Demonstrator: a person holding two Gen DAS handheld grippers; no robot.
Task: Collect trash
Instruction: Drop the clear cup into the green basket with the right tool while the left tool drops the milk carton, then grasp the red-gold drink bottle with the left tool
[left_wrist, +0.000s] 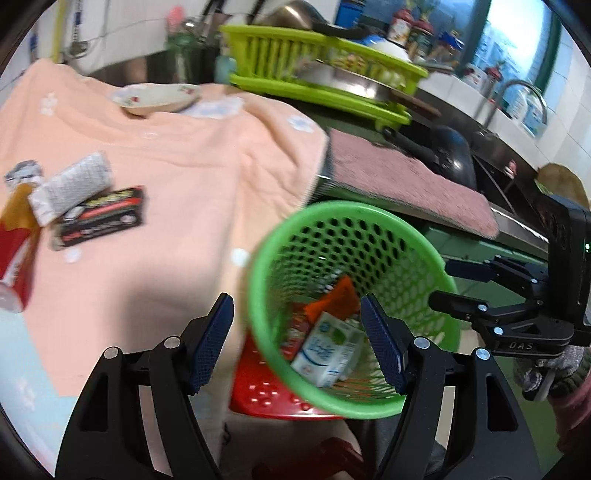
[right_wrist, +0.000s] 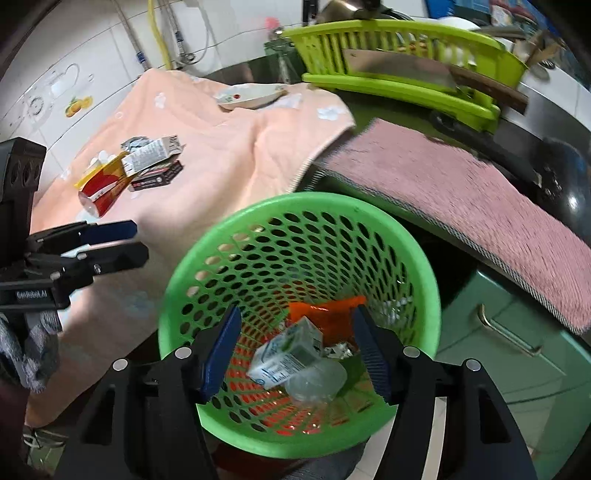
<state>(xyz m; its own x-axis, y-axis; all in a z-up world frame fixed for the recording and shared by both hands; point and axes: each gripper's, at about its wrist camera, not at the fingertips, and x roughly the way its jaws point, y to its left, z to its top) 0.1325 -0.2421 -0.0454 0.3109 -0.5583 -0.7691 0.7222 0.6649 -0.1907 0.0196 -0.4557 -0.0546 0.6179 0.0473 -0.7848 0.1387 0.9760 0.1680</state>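
Two tools, left tool (left_wrist: 297, 341) and right tool (right_wrist: 295, 350), gape empty over one green basket (right_wrist: 236, 229); four wrappers (right_wrist: 129, 173) remain.

A counter is covered by a peach towel (right_wrist: 229, 155), on which a floral dish (right_wrist: 248, 95) and a heap of cartons and wrappers (right_wrist: 129, 170) are laid. Beside it, a pink mat (right_wrist: 472, 206) and a lime dish rack (right_wrist: 402, 70) are set.

Left wrist: angled down, close above the green basket (left_wrist: 354, 310).
Right wrist: likewise (nearer).
Shared: basket, peach towel (right_wrist: 221, 155).
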